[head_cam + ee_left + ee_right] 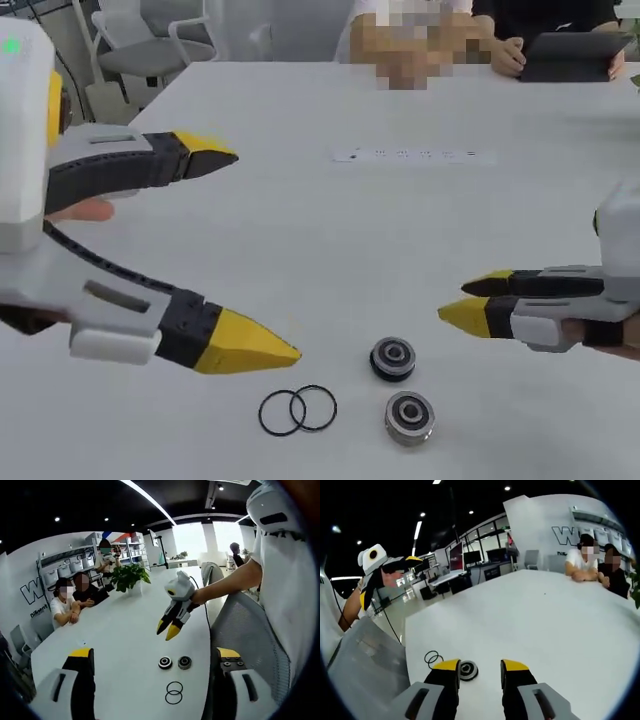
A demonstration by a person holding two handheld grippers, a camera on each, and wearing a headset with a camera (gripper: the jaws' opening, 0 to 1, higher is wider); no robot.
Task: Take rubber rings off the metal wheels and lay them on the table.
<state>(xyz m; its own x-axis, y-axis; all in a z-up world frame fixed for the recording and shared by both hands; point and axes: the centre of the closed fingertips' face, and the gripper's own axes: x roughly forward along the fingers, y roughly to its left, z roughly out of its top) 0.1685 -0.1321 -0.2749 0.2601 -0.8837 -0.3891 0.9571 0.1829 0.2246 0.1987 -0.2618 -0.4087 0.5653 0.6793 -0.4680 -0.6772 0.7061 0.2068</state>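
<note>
Hovering over the counter [300,200]: left gripper [266,253] spread wide, right gripper [452,300] narrowly parted, both empty. Resting overlapped there, two rubber rings [298,410], metal wheels [392,358] at their 3 o'clock.

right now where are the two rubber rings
In the head view the rubber rings lie overlapping on the white table, bottom centre, just left of the metal wheels and near the left tool.
</note>
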